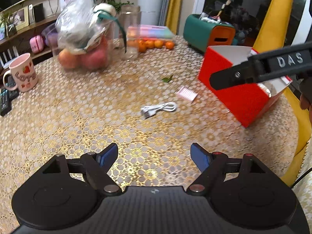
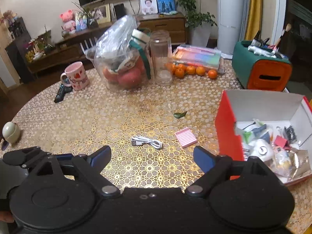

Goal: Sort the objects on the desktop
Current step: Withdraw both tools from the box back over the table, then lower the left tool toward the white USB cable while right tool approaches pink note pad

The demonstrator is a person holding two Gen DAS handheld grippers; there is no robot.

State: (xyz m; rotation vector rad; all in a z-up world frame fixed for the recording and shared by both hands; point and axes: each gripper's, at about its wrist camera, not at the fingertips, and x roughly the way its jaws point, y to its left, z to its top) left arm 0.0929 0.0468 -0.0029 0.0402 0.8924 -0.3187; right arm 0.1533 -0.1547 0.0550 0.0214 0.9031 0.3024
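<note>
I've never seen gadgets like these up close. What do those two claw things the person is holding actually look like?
Each claw, left and right, is matte black plastic with two round discs at its base, angled linkage arms on silver pivot pins, and two blue-padded fingers. The left has two red-capped pins. Seen side-on, the right claw's black finger shows raised "DAS" lettering.

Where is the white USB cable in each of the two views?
Left wrist view: the white USB cable lies at picture centre, left of the red box.
Right wrist view: the cable lies at centre, just above the open jaws.
Shared landmark: the pink notepad, just right of the cable.
</note>
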